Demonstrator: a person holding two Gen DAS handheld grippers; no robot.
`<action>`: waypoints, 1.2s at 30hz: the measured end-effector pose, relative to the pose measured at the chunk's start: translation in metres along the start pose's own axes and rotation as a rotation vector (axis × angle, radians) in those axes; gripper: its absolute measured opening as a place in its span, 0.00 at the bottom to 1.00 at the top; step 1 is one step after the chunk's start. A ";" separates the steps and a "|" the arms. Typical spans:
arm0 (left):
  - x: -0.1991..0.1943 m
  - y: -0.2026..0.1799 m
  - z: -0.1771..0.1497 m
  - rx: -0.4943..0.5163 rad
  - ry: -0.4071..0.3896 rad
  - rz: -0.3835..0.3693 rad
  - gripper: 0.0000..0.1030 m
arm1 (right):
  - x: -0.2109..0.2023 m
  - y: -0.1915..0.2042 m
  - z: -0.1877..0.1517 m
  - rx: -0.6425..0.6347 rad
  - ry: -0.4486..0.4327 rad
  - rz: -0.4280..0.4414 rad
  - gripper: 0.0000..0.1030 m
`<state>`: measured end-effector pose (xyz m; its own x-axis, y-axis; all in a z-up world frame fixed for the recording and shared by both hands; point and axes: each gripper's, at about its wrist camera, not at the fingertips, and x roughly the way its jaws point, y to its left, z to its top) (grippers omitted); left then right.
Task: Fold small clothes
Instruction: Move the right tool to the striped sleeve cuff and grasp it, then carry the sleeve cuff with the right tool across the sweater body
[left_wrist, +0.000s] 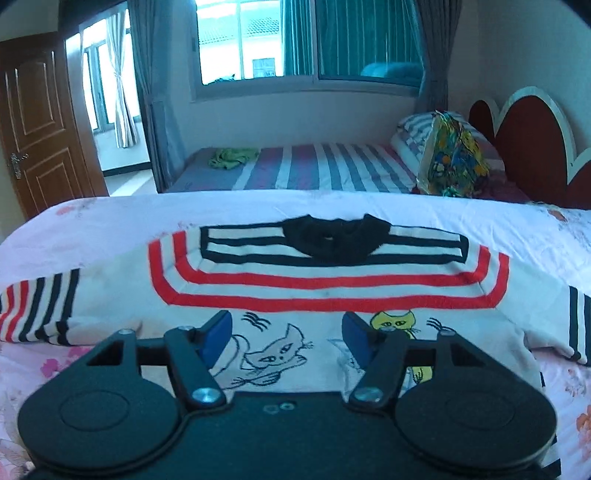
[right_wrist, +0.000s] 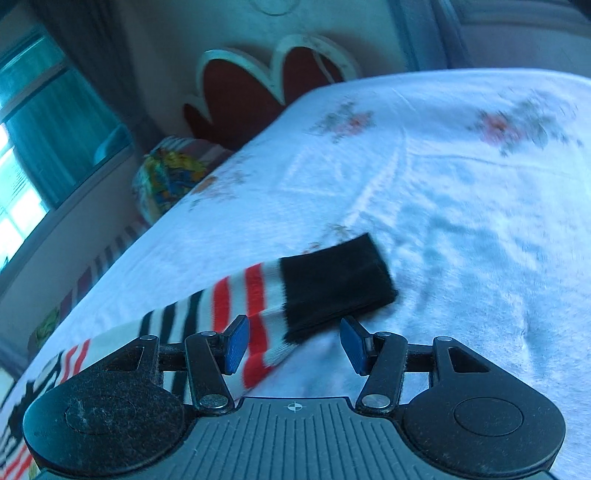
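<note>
A small white sweater (left_wrist: 317, 295) with red and black stripes, a black collar and cat drawings lies flat on the floral bedspread (left_wrist: 110, 218), sleeves spread to both sides. My left gripper (left_wrist: 287, 338) is open and empty just above the sweater's chest. In the right wrist view, the sweater's striped sleeve (right_wrist: 243, 295) ends in a black cuff (right_wrist: 332, 284). My right gripper (right_wrist: 293, 345) is open, hovering over the sleeve near the cuff, holding nothing.
A second bed with a striped sheet (left_wrist: 317, 166) stands behind, with a green cloth (left_wrist: 231, 158) and a colourful bundle (left_wrist: 452, 158) on it. A red headboard (left_wrist: 532, 140) is at the right, a door (left_wrist: 40, 122) at the left.
</note>
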<state>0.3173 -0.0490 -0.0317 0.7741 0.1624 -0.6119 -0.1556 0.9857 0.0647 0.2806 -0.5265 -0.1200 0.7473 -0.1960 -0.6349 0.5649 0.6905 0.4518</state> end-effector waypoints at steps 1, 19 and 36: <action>0.002 -0.002 -0.001 0.005 0.004 0.000 0.65 | 0.005 -0.005 0.001 0.029 0.005 -0.005 0.53; 0.021 -0.025 0.015 0.045 0.011 -0.051 0.65 | 0.016 -0.005 0.018 0.012 -0.051 0.008 0.05; 0.016 0.070 0.007 0.003 0.018 -0.009 0.69 | -0.005 0.190 -0.072 -0.360 0.021 0.312 0.05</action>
<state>0.3231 0.0225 -0.0320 0.7643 0.1523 -0.6266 -0.1467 0.9873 0.0610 0.3584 -0.3441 -0.0764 0.8527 0.0704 -0.5177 0.1548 0.9123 0.3791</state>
